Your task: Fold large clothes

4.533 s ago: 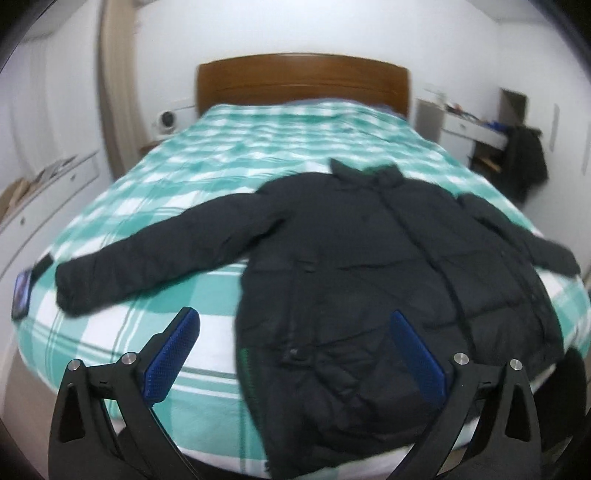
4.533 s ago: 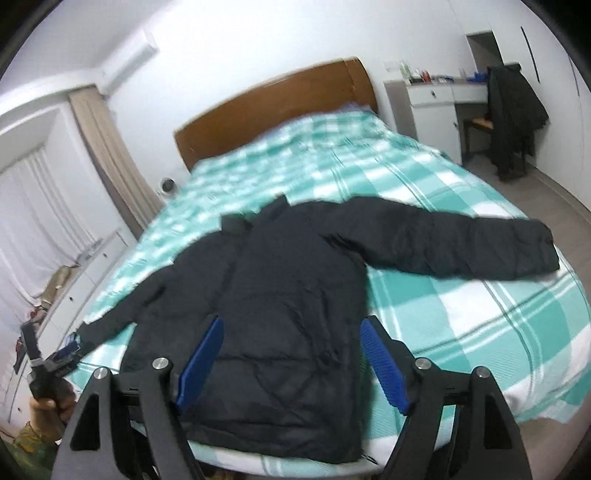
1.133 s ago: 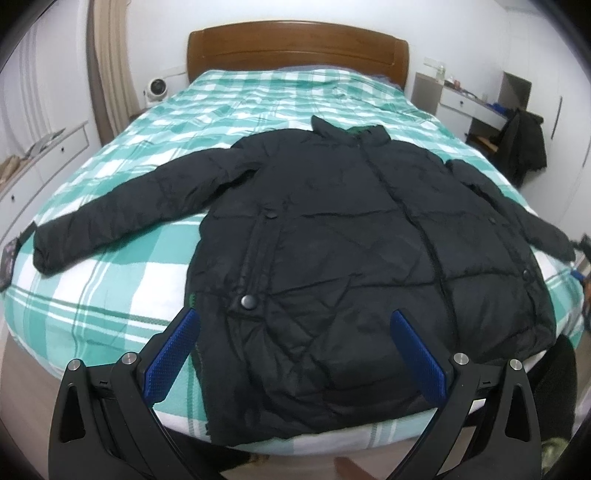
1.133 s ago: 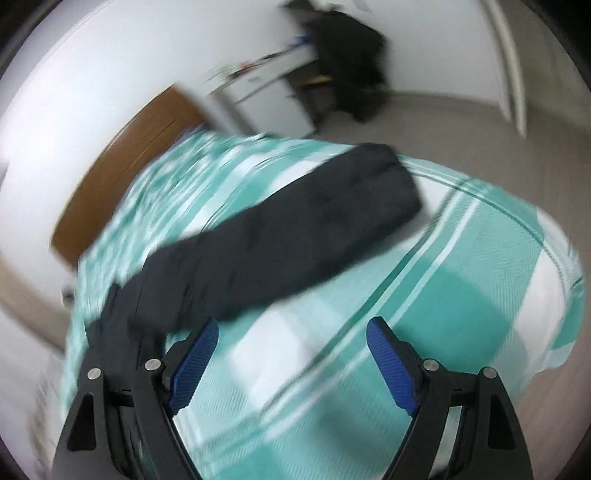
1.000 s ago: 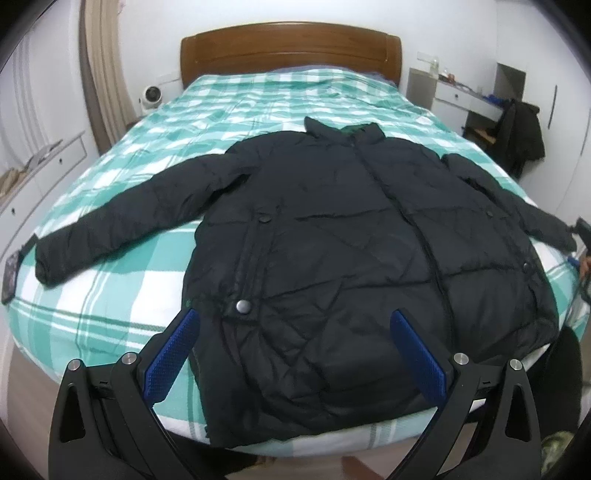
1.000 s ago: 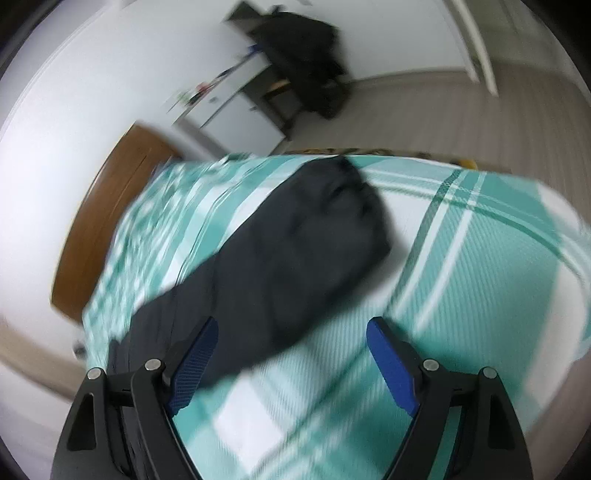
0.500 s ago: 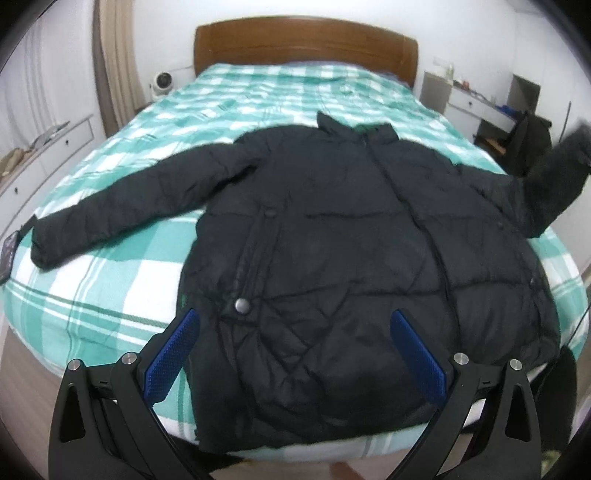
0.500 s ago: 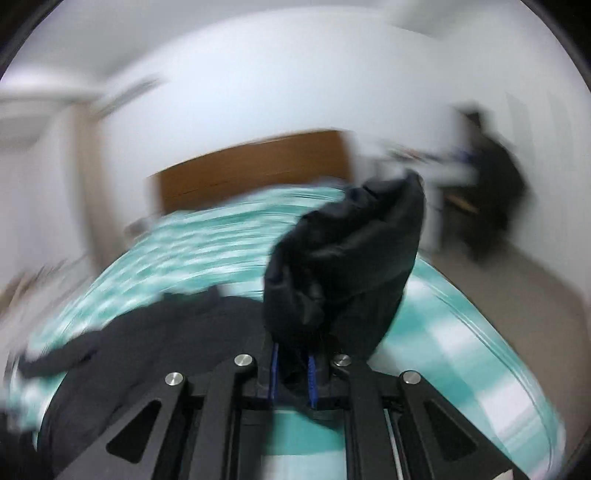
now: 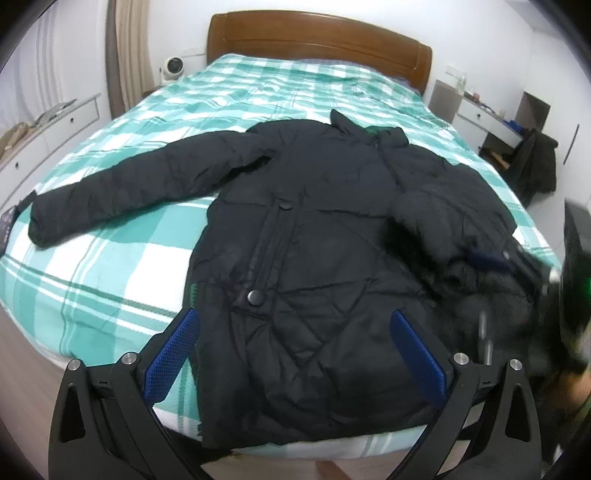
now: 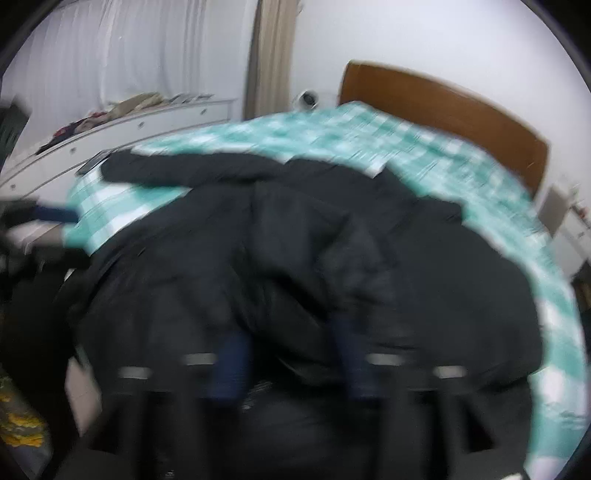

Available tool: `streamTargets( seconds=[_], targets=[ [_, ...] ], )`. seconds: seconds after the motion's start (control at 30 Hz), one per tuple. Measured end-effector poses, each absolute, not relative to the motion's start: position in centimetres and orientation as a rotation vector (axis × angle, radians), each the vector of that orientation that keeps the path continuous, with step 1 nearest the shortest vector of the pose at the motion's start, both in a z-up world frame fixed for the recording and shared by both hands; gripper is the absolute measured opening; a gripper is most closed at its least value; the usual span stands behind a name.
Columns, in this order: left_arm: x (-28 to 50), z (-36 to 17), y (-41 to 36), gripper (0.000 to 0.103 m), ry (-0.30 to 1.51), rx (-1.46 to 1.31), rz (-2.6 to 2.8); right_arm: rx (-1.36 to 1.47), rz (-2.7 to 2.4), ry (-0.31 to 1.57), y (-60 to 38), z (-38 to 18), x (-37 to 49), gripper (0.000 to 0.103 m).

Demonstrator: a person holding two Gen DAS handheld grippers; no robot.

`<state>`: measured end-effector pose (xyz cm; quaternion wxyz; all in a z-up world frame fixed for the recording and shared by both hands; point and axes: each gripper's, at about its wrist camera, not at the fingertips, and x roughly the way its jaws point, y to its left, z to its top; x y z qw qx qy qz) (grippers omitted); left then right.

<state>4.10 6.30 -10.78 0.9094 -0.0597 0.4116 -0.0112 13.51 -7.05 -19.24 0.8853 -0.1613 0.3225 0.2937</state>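
A black puffer jacket (image 9: 314, 258) lies face up on the green-checked bed (image 9: 110, 277). Its left sleeve (image 9: 129, 192) stretches out flat toward the bed's left edge. The right sleeve (image 9: 436, 221) is folded in over the jacket's front. My left gripper (image 9: 295, 350) hangs open above the hem, touching nothing. In the blurred right wrist view my right gripper (image 10: 293, 354) is over the jacket (image 10: 258, 258), its jaws opening, with the folded sleeve's end lying loose between the pads (image 10: 232, 369). One of its blue pads (image 9: 484, 257) shows smeared at the jacket's right side.
A wooden headboard (image 9: 317, 33) closes the far end of the bed. White drawers (image 9: 48, 125) run along the left wall. At the right stand a desk (image 9: 487, 118) and a chair with a dark coat (image 9: 535, 162). A phone (image 9: 5, 225) lies at the bed's left edge.
The right gripper shut on the right sleeve's cuff, lifted it and swung it across onto the jacket's front, then its jaws came apart. The left gripper stayed over the hem.
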Motion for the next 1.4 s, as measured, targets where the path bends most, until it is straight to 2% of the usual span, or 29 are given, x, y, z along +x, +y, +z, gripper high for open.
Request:
streamTargets(
  seconds=[0.2, 0.4, 0.43, 0.47, 0.5, 0.53, 0.57, 0.83, 0.97, 1.13, 1.2, 1.27, 1.3, 1.4],
  targets=[
    [6.8, -9.9, 4.7, 0.102, 0.847, -0.238, -0.229, -0.357, 0.602, 0.592, -8.7, -18.1, 7.0, 0.089],
    [14.2, -11.5, -0.5, 0.101, 0.915, -0.285, -0.413, -0.199, 0.482, 0.648, -14.4, -17.5, 4.6, 0.089],
    [15.6, -12.2, -1.7, 0.082, 0.943, -0.253, -0.411, -0.185, 0.467, 0.651, -15.2, -17.2, 4.3, 0.089],
    [16.5, -12.8, -2.7, 0.036, 0.972, -0.209, -0.401, -0.170, 0.443, 0.650, -16.0, -17.0, 4.0, 0.089],
    [17.2, -13.2, -3.7, 0.021, 1.000, -0.149, -0.386, -0.158, 0.420, 0.647, -17.0, -16.6, 3.6, 0.089],
    [17.9, -13.1, -4.4, 0.013, 1.004, -0.120, -0.391, -0.145, 0.396, 0.645, -17.8, -16.4, 3.3, 0.089],
    [18.4, -12.4, -4.7, 0.010, 0.993, -0.104, -0.386, -0.136, 0.380, 0.645, -18.5, -16.2, 3.2, 0.089],
    [26.2, -2.1, -1.6, 0.010, 0.752, -0.002, -0.284, -0.017, 0.252, 0.586, -24.6, -13.0, 6.6, 0.089],
    [30.3, -4.6, 0.8, 0.010, 0.796, 0.008, -0.198, 0.021, 0.206, 0.576, -26.7, -11.6, 10.5, 0.089],
    [32.2, -12.0, 4.2, 0.010, 0.927, -0.021, -0.088, 0.044, 0.169, 0.602, -29.6, -10.5, 17.8, 0.088],
    [31.9, -13.8, 5.2, 0.011, 0.950, -0.078, -0.081, 0.046, 0.172, 0.620, -30.1, -10.1, 20.3, 0.079],
    [31.3, -14.9, 5.9, 0.012, 0.941, -0.112, -0.089, 0.028, 0.161, 0.649, -30.0, -9.9, 23.4, 0.045],
    [31.3, -15.2, 6.0, 0.013, 0.938, -0.118, -0.090, 0.022, 0.168, 0.672, -29.4, -10.0, 25.2, 0.041],
    [31.6, -16.3, 6.0, 0.016, 0.943, -0.125, -0.087, 0.044, 0.225, 0.742, -28.1, -11.5, 30.7, 0.040]
  ],
)
